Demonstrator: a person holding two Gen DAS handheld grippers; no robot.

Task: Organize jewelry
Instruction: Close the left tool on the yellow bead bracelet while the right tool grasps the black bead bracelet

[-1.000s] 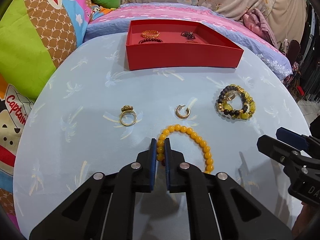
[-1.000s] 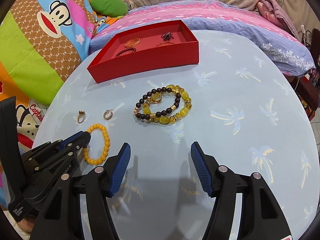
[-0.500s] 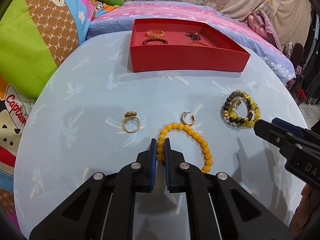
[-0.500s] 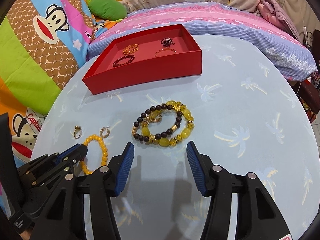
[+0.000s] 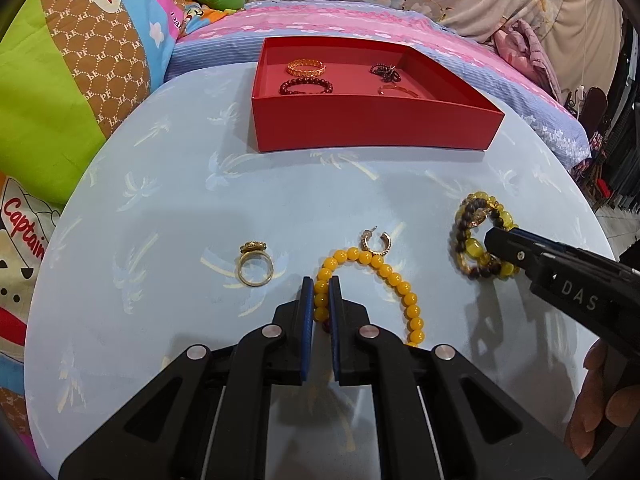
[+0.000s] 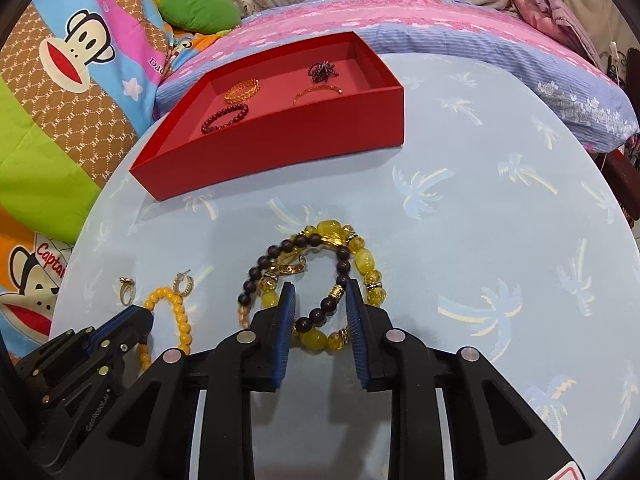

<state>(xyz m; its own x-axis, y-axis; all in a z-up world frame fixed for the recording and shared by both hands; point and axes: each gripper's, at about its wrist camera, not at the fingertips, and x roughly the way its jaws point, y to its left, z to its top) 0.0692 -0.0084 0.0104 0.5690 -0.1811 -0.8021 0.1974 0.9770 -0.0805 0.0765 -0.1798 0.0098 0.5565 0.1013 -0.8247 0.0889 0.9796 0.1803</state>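
My left gripper [image 5: 321, 292] is shut on the orange bead bracelet [image 5: 394, 280], which lies on the blue table [image 5: 160, 208]. It also shows in the right wrist view [image 6: 178, 312]. My right gripper [image 6: 320, 300] is open, its fingers straddling a pile of yellow and dark bead bracelets [image 6: 320, 256], also seen in the left wrist view [image 5: 476, 240]. A gold ring [image 5: 254, 266] and a gold hoop earring [image 5: 376, 242] lie beside the orange bracelet. The red tray [image 5: 372, 128] at the back holds several bracelets.
The round table [image 6: 500, 208] has a blue palm-print cloth. A bed with a pink and blue cover [image 5: 360, 20] and colourful cartoon cushions [image 5: 60, 100] lie behind and to the left. The table edge curves close on the right.
My right gripper has moved forward onto the yellow and dark bracelet pile and its jaws have narrowed around it. My left gripper stays shut on the orange bracelet.
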